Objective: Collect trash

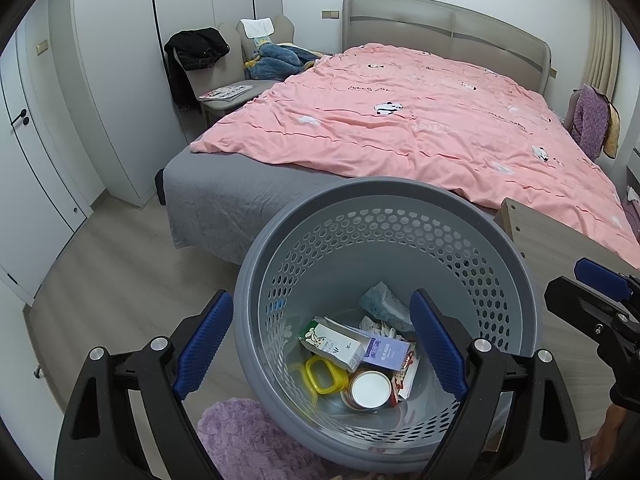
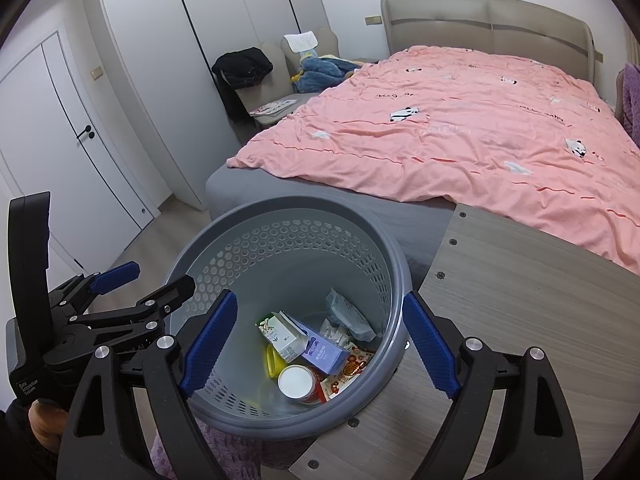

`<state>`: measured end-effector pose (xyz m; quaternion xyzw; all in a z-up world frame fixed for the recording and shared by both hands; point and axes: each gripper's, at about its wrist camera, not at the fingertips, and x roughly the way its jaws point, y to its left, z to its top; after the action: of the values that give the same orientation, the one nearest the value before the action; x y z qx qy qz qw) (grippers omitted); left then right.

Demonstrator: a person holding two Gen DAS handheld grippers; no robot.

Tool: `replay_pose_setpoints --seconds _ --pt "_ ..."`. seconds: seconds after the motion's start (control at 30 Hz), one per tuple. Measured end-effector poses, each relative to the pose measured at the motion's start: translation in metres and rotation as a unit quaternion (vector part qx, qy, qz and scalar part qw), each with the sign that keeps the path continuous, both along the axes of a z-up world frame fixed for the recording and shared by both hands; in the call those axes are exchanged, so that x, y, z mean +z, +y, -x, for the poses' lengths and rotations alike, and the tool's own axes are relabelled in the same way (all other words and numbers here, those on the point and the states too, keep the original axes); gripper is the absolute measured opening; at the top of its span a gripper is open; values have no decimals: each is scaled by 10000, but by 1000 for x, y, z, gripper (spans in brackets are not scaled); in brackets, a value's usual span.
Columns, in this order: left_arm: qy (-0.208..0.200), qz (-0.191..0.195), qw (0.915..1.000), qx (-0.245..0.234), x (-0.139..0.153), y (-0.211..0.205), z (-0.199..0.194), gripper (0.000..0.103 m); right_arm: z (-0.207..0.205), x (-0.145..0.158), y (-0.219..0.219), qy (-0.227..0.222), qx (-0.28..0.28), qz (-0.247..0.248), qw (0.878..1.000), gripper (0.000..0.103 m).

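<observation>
A grey perforated waste basket (image 1: 400, 204) stands on the floor by the bed; it also shows in the right wrist view (image 2: 288, 210). Inside lie a milk carton (image 1: 334, 343), a purple box (image 1: 386, 351), a yellow lid (image 1: 324, 374), a white-topped can (image 1: 371, 390), and wrappers (image 2: 348, 370). My left gripper (image 1: 322, 344) is open and empty above the basket's near rim. My right gripper (image 2: 318, 342) is open and empty over the basket too. The left gripper shows in the right wrist view (image 2: 148, 278), the right one at the left wrist view's edge (image 1: 592, 284).
A bed with a pink duvet (image 1: 420, 120) lies behind the basket. A wooden table top (image 2: 520, 300) sits to the right of the basket. A purple rug (image 1: 240, 440) lies on the wood floor. Chairs with clothes (image 1: 208, 52) stand by white wardrobes.
</observation>
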<state>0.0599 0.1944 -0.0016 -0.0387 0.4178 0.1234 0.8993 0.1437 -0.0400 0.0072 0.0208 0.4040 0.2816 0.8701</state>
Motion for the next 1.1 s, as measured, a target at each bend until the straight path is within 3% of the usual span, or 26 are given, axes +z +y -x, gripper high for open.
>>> replay_pose_setpoints --seconds 1.1 --pt "-15 -8 9999 103 0 2 -2 86 0 -1 0 -4 3 4 10000 83"
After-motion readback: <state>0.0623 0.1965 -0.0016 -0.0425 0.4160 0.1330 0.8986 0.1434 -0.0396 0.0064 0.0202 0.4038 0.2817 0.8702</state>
